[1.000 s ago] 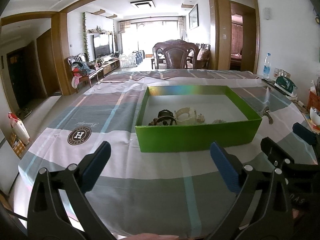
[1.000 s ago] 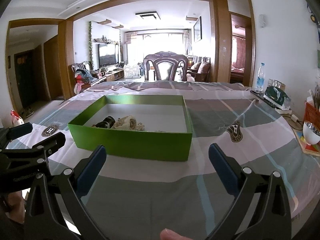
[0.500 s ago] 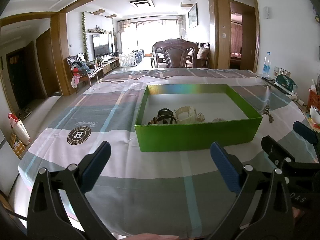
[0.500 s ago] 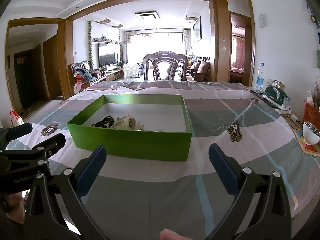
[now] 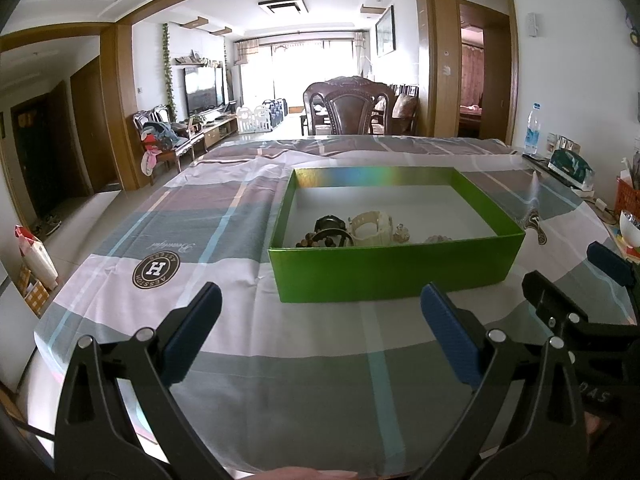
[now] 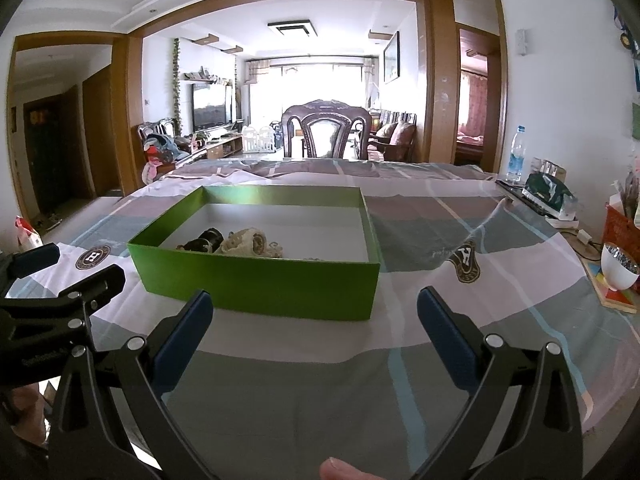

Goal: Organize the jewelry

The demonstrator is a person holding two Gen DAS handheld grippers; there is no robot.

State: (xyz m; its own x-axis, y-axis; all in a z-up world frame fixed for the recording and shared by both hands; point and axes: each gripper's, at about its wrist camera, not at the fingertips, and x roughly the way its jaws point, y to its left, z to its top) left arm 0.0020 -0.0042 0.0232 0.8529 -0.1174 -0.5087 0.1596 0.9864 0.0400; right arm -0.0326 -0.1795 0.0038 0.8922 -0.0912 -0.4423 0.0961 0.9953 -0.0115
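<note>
Hardly any shift since a second ago: left gripper (image 5: pixel 320 316) and right gripper (image 6: pixel 314 316) still hover spread wide, empty, over the checked tablecloth (image 5: pixel 304 384). Just beyond, the green box (image 5: pixel 394 268) holds the jewelry (image 5: pixel 354 230) at its near wall.

A shallow, lidless green cardboard box (image 5: pixel 394 270) with a white floor sits flat on the checked cloth. Bunched at its near left corner lie a black watch (image 5: pixel 330 225), a cream-coloured bracelet (image 5: pixel 374 227), dark wooden beads (image 5: pixel 310 241) and a small pale trinket (image 5: pixel 401 233).
</note>
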